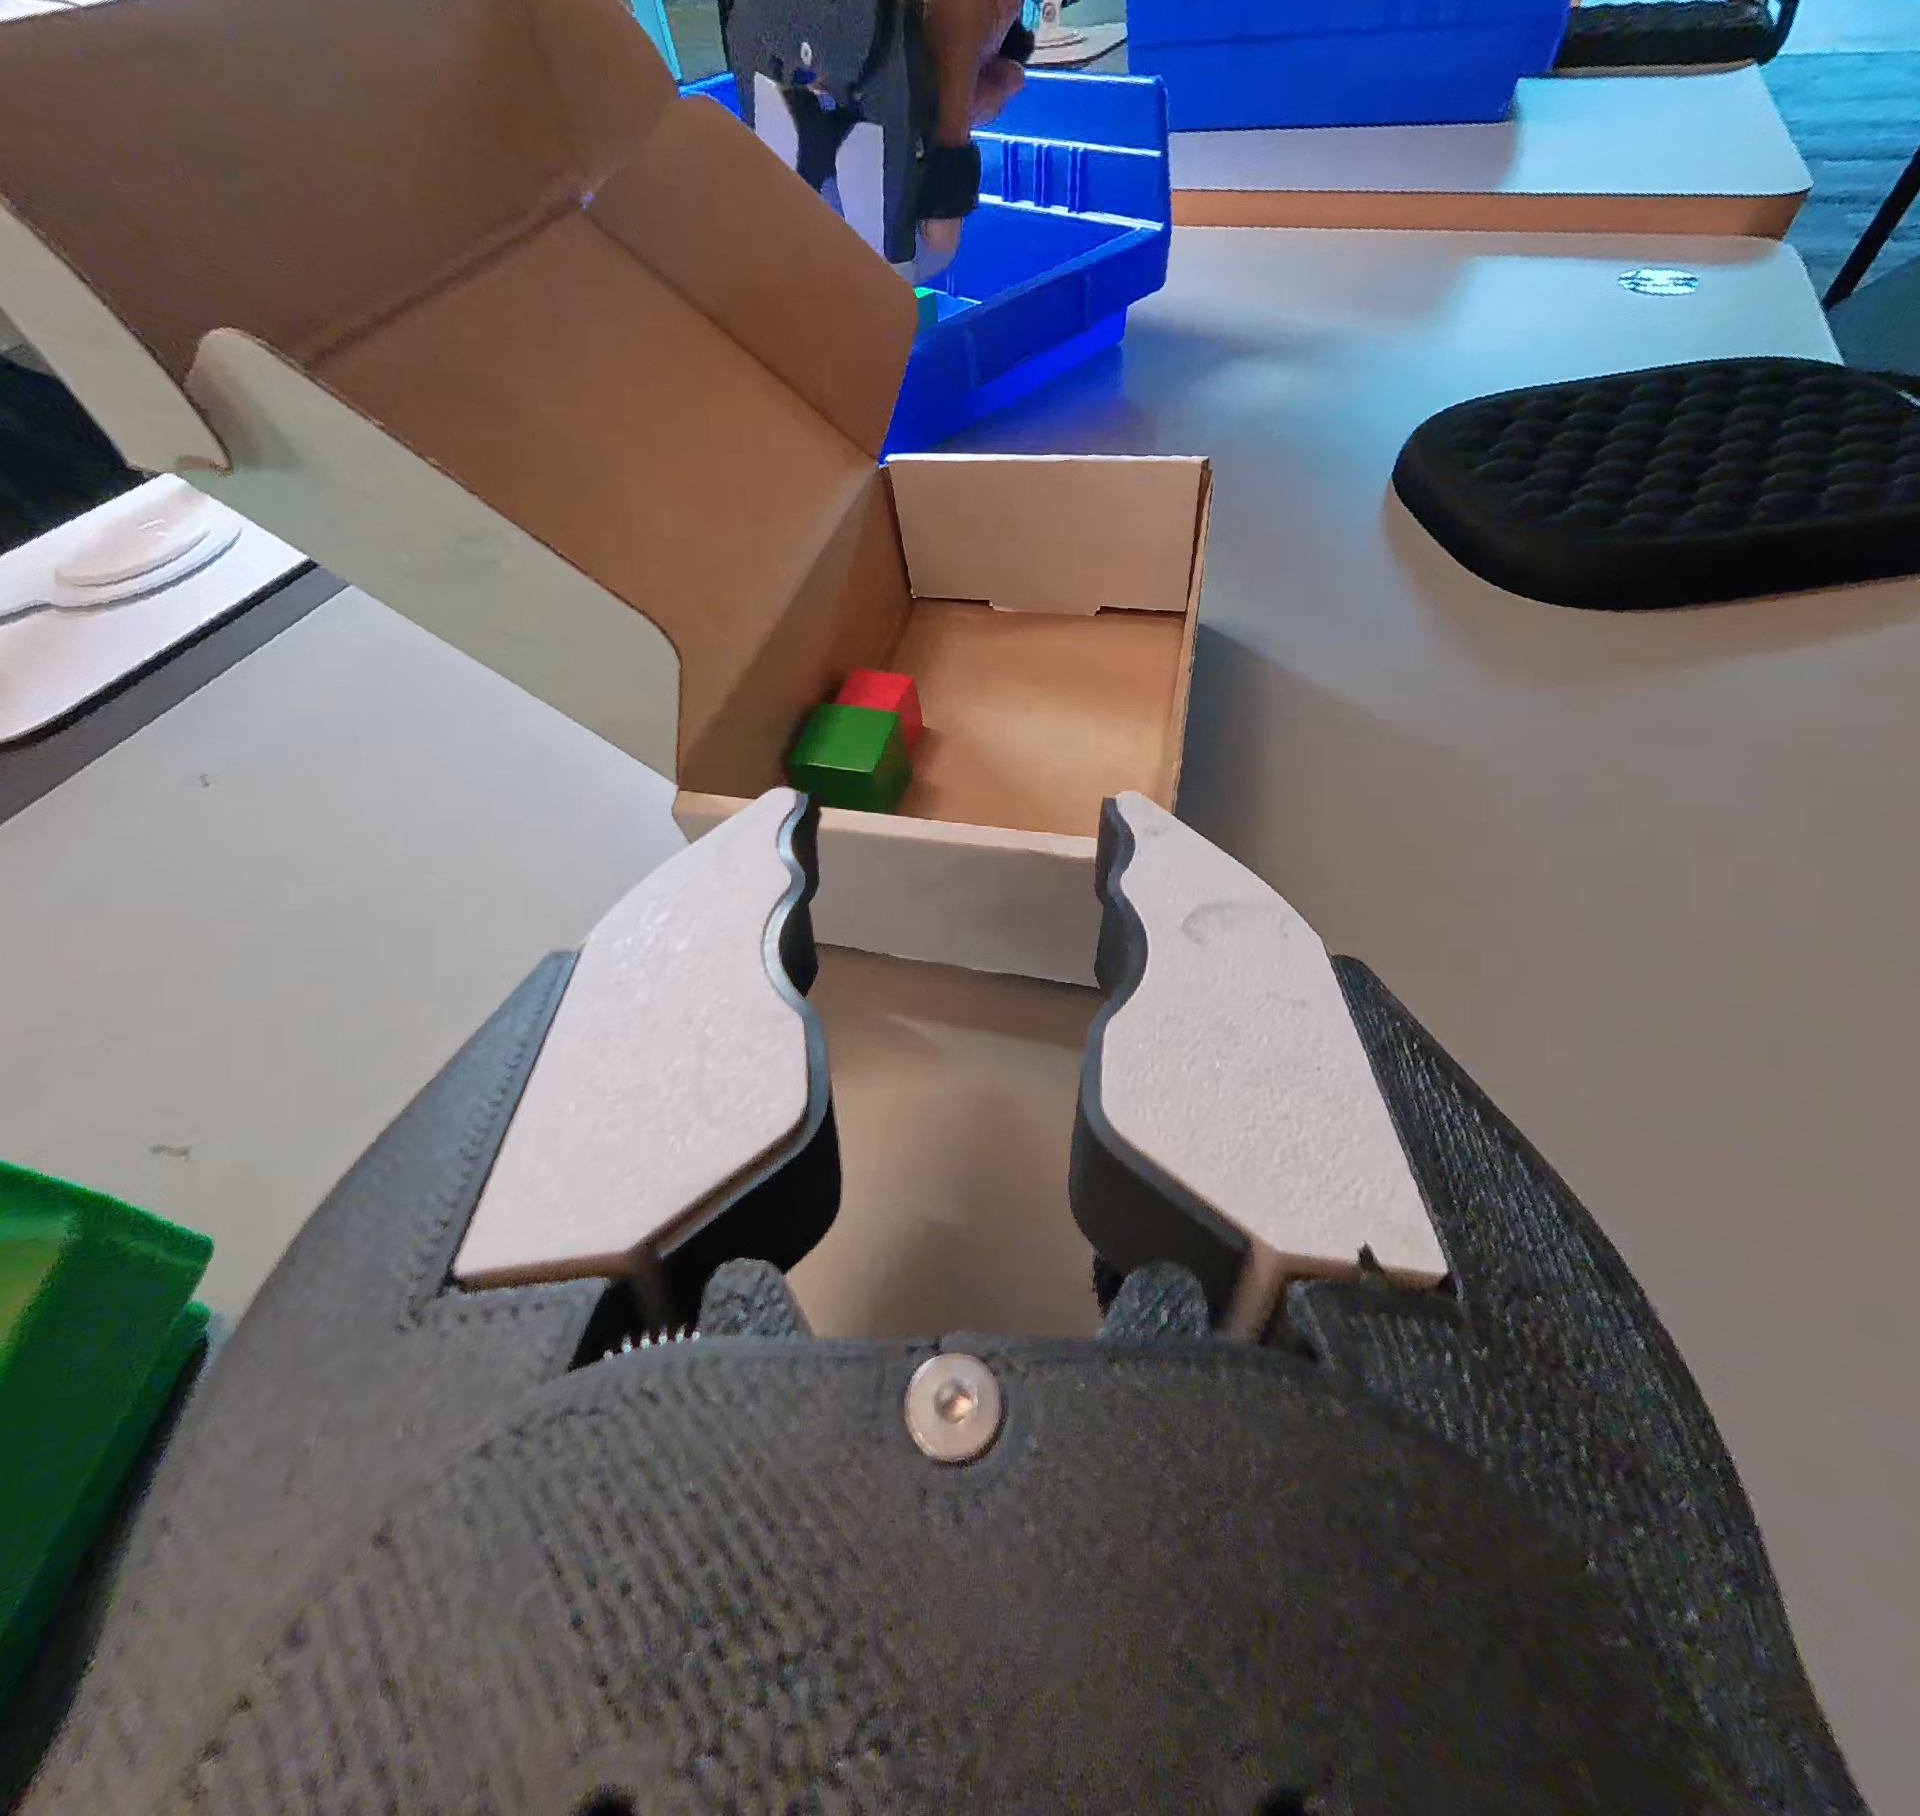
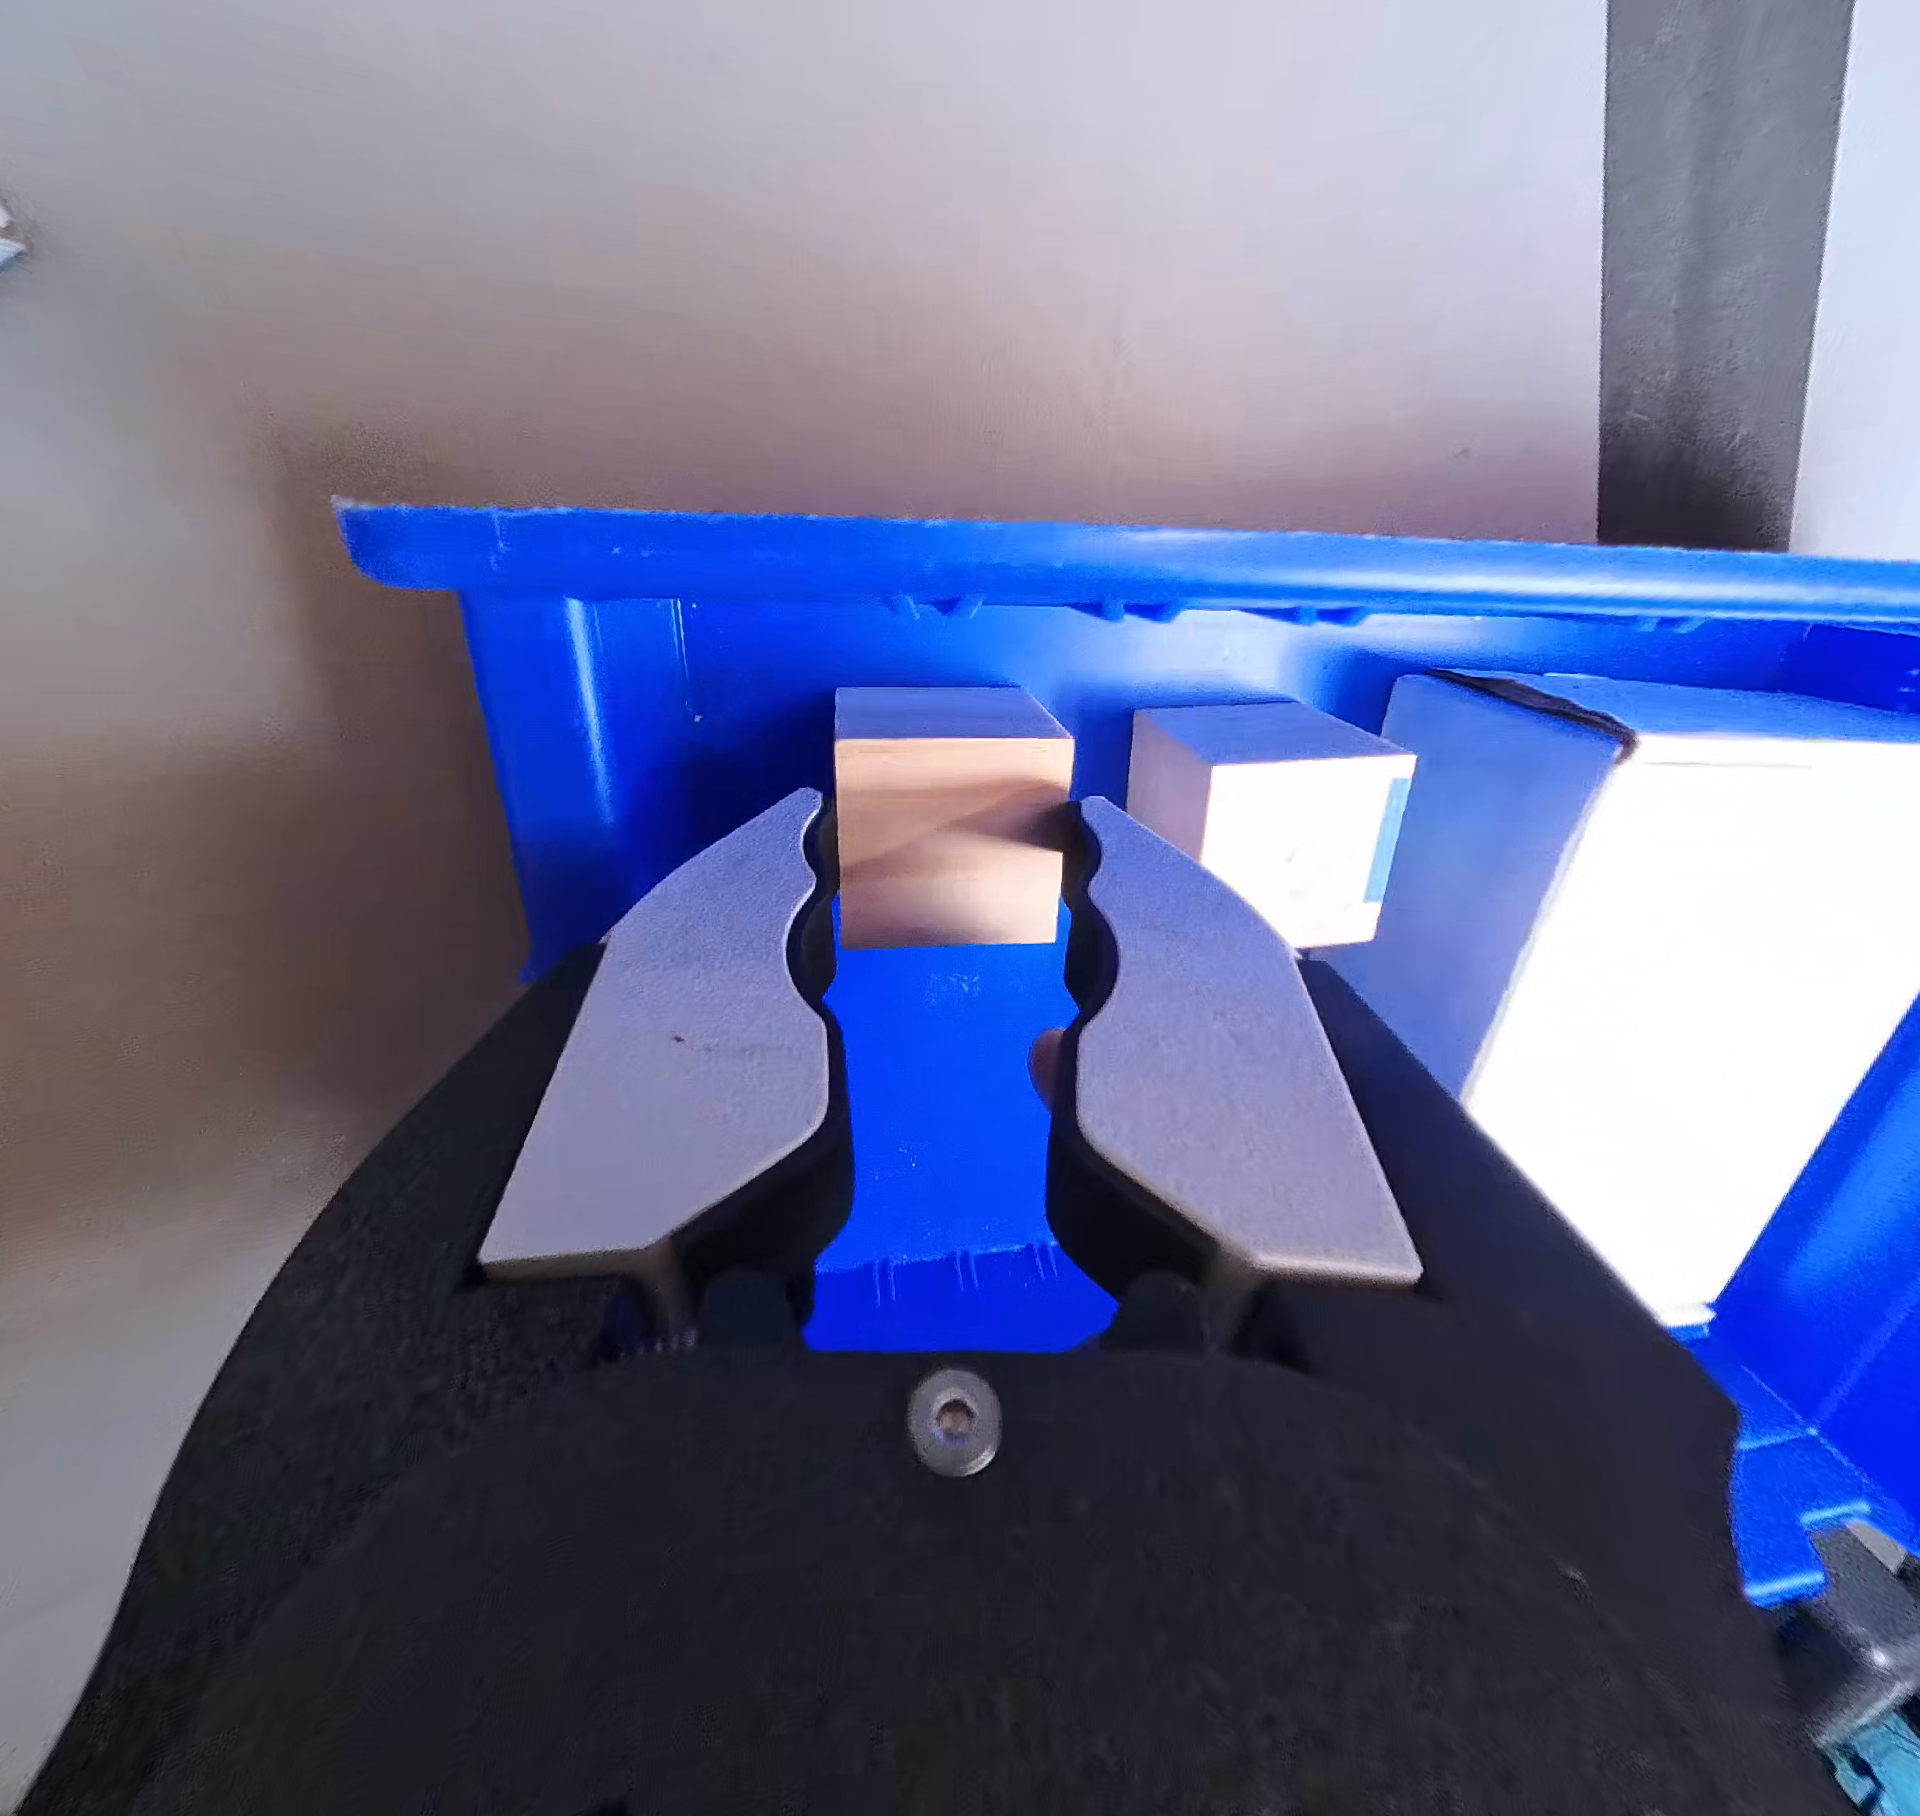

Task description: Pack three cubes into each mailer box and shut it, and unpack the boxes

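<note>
An open cardboard mailer box (image 1: 1049,530) stands on the table with its lid (image 1: 499,332) raised to the left. A green cube (image 1: 847,758) and a red cube (image 1: 883,691) lie in its near left corner. My left gripper (image 1: 956,810) is open and empty, its tips at the box's near wall. My right gripper (image 2: 951,816) reaches into a blue bin (image 2: 1039,561), and its fingers press both sides of a plain wooden cube (image 2: 951,873) near the bin floor. The right gripper also shows in the left wrist view (image 1: 883,208), over the blue bin (image 1: 1049,312).
A second wooden cube (image 2: 1278,831) and a white box (image 2: 1683,987) sit in the bin to the right of the gripped cube. A black padded mat (image 1: 1683,478) lies right of the mailer box. A green bin (image 1: 73,1403) is at the near left. Another blue bin (image 1: 1330,31) stands at the back. My hands' fingertips stand some 35 centimetres from each other.
</note>
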### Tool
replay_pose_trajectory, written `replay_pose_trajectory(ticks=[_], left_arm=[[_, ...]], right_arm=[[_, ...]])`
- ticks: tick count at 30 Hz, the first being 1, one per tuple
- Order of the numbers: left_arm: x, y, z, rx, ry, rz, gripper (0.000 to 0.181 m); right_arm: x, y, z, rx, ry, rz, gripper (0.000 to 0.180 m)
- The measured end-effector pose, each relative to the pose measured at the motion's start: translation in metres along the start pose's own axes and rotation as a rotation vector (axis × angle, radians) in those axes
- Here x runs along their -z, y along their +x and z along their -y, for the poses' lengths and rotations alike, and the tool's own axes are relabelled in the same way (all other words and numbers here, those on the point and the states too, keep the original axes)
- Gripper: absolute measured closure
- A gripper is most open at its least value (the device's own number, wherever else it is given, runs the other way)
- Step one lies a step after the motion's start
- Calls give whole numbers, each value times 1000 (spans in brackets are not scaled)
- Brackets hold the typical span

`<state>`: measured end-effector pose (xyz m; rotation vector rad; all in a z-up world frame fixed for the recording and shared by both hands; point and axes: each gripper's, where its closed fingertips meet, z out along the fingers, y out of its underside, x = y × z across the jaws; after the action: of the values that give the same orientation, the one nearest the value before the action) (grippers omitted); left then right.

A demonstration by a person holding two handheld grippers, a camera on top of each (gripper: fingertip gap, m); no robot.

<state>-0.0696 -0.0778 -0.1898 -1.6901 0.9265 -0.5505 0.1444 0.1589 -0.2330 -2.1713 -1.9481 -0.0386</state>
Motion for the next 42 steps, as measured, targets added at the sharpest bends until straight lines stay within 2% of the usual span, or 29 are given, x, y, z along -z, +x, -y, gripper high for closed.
replay_pose_trajectory(ticks=[5, 7, 13, 16, 18, 21, 24, 28, 31, 37, 39, 42], left_arm=[[0, -3, -2, 6, -10, 7, 129], [1, -3, -1, 9, -11, 10, 129], [1, -7, -3, 5, -22, 23, 129], [-1, -5, -5, 4, -34, 18, 128], [-2, -3, -5, 1, -37, 14, 128], [-1, -2, -4, 1, -41, 16, 128], [1, -4, -3, 7, -37, 27, 128], [7, -10, -2, 6, -31, 52, 128], [10, -14, 0, 0, -26, 63, 128], [10, -15, -1, 0, -27, 56, 128], [10, -15, -2, -2, -31, 55, 128], [11, -15, -1, -3, -28, 57, 128]], right_arm=[[0, 3, 1, -4, -5, -15, 137], [8, 5, 3, -6, 11, -39, 129], [90, -8, 42, 45, 248, -176, 131], [131, -46, 72, 148, 347, -201, 135], [144, -85, 95, 229, 388, -150, 137], [131, -140, 122, 375, 355, -85, 137], [90, -179, 139, 485, 272, -26, 135], [35, -192, 153, 514, 193, -38, 134], [9, -194, 155, 513, 161, -57, 133], [2, -199, 166, 514, 225, -121, 143], [5, -204, 167, 523, 241, -104, 155], [9, -214, 164, 536, 231, -47, 156]])
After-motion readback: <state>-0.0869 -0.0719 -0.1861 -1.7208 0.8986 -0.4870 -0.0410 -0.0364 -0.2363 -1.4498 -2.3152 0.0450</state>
